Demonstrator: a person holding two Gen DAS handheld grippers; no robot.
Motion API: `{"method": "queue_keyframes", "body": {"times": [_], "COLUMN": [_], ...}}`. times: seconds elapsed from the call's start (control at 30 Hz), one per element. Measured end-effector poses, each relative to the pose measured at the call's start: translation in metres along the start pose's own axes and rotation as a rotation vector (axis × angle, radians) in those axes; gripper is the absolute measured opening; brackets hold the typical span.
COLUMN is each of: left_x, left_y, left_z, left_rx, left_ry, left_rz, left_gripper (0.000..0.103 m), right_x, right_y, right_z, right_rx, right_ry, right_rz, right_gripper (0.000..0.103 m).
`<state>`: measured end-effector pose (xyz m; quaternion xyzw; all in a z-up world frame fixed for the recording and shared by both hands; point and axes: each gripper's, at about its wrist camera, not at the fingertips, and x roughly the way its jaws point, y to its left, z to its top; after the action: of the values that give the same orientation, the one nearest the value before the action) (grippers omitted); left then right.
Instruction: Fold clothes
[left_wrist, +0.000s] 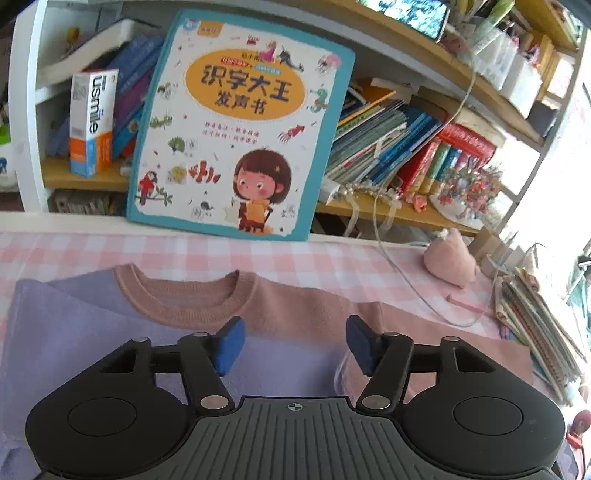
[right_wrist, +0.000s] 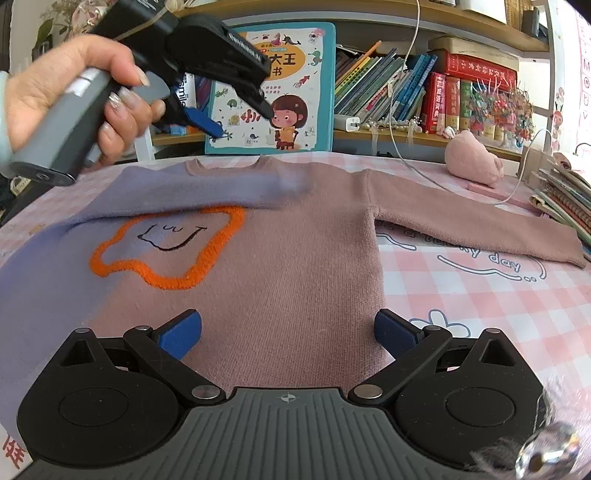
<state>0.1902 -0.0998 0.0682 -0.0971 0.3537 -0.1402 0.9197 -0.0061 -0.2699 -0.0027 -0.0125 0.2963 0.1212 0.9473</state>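
The pink and lilac knitted sweater (right_wrist: 295, 258) lies flat on the pink checked tablecloth (right_wrist: 480, 295), its lilac sleeve folded across the chest above the orange outlined smiling shape (right_wrist: 166, 254) — the pink sleeve stretched out sideways. The left gripper (left_wrist: 293, 343) hovers over the folded sleeve, jaws spread, nothing between them. The right gripper (right_wrist: 288, 336) sits above the hem — jaws wide apart, empty
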Motion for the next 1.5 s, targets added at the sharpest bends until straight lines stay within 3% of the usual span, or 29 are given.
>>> {"method": "queue_keyframes", "body": {"times": [0.17, 0.27, 0.6, 0.9, 1.0, 1.1, 1.13, 1.27, 1.5], "left_x": [-0.032, -0.054, -0.11, -0.146, -0.152, -0.157, -0.158, -0.155, -0.157], "left_y": [0.003, 0.015, 0.082, 0.107, 0.12, 0.136, 0.14, 0.151, 0.158], "left_z": [-0.004, -0.018, -0.112, -0.168, -0.172, -0.173, -0.173, -0.178, -0.18], "left_rx": [0.1, 0.171, 0.311, 0.344, 0.303, 0.241, 0.228, 0.203, 0.166], "left_ry": [-0.04, -0.064, -0.086, -0.131, -0.133, -0.124, -0.121, -0.106, -0.106], "left_rz": [0.003, 0.031, 0.237, 0.293, 0.297, 0.253, 0.24, 0.245, 0.248], "left_gripper": [0.078, 0.08, 0.08, 0.08, 0.08, 0.08, 0.079, 0.055, 0.047], "right_x": [0.001, 0.001, 0.004, 0.005, 0.005, 0.005, 0.005, 0.005, 0.004], "right_y": [0.001, 0.001, 0.006, 0.007, 0.006, 0.006, 0.006, 0.006, 0.005], "right_z": [0.0, 0.0, 0.0, -0.001, 0.0, 0.0, -0.001, 0.0, 0.0], "right_rx": [-0.01, -0.012, -0.04, -0.042, -0.042, -0.042, -0.042, -0.046, -0.033], "right_ry": [0.005, 0.007, 0.017, 0.022, 0.023, 0.023, 0.024, 0.023, 0.015], "right_rz": [-0.007, -0.008, -0.029, -0.037, -0.038, -0.041, -0.041, -0.047, -0.073], "right_gripper": [0.101, 0.101, 0.101, 0.102, 0.102, 0.102, 0.102, 0.102, 0.102]}}
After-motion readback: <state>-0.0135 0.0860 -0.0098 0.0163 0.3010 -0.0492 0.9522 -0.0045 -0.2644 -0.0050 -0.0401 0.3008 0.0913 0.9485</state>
